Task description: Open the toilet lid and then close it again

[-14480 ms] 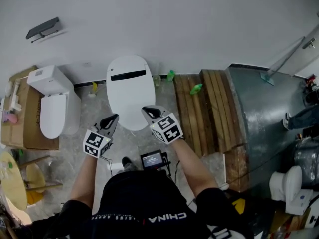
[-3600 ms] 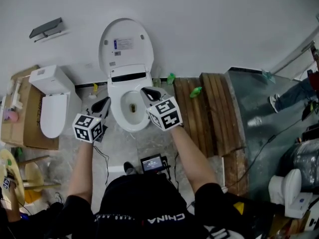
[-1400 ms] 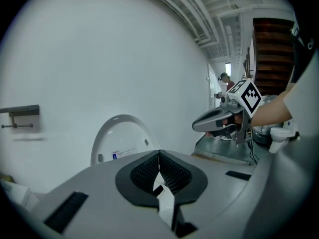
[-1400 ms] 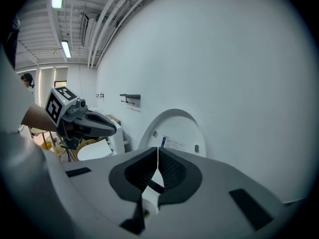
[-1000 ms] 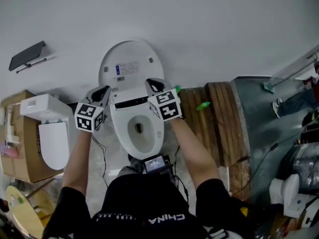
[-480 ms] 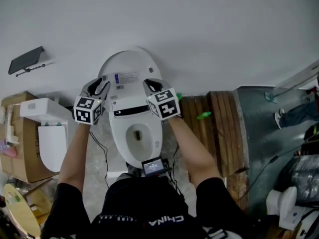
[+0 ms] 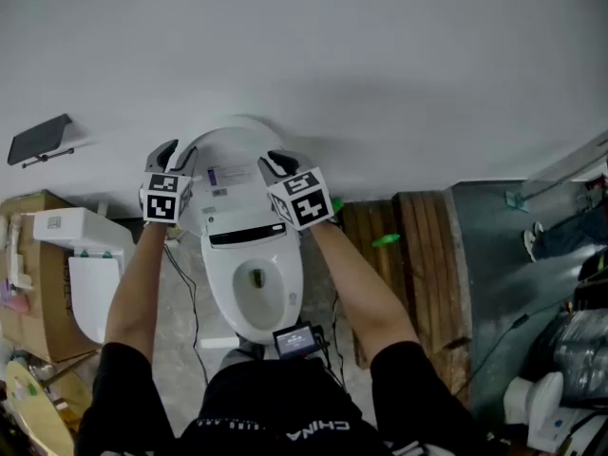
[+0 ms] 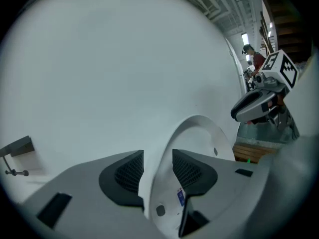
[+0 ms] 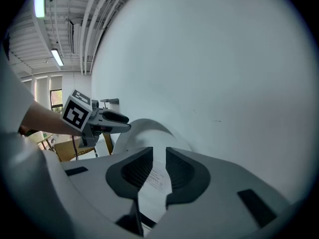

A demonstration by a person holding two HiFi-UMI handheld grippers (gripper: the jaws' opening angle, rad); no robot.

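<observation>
White lid (image 7: 231, 146) now within left tongs (image 7: 168, 147) and right tongs (image 7: 272, 161), both just parting.

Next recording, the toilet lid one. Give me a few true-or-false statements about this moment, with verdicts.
1. The toilet lid stands raised, leaving the bowl uncovered. True.
2. The left gripper is shut tight, clear of the lid. False: its jaws stand apart with the lid's left edge between them. They have just been opening.
3. The right gripper is at the lid's right side. True. Its jaws are slightly apart and have just been opening too.
4. The second toilet has its lid up. False: that lid is down.
5. The wooden planks lie left of the open toilet in the head view. False: they lie to its right.
</observation>
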